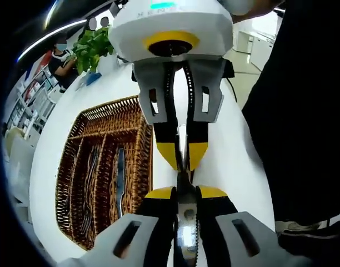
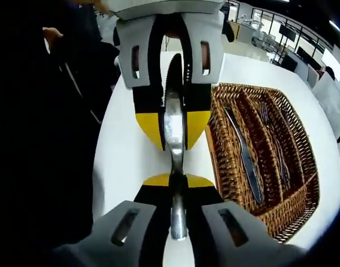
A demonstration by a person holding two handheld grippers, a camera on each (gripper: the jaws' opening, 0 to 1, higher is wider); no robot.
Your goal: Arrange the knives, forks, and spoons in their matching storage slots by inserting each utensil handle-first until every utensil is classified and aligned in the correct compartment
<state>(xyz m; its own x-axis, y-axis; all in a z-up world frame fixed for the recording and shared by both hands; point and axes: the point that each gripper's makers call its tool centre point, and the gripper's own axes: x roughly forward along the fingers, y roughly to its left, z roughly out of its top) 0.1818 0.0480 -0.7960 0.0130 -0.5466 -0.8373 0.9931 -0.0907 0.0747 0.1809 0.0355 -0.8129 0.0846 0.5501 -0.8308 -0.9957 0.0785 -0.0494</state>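
Bright office room, white round desk (image 1: 236, 161).
Leafy green plant (image 1: 92, 47) at the desk's far edge, a masked person (image 1: 61, 58) seated behind it; ceiling light strip (image 1: 53, 33); dark-framed windows (image 2: 281, 30); pale floor (image 1: 245, 69).

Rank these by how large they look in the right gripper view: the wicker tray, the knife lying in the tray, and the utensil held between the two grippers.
1. wicker tray, clearly the largest.
2 and 3. The utensil held between both grippers and the knife in the tray look similar in length; the held one is nearer the camera, so ranking them is unsure.
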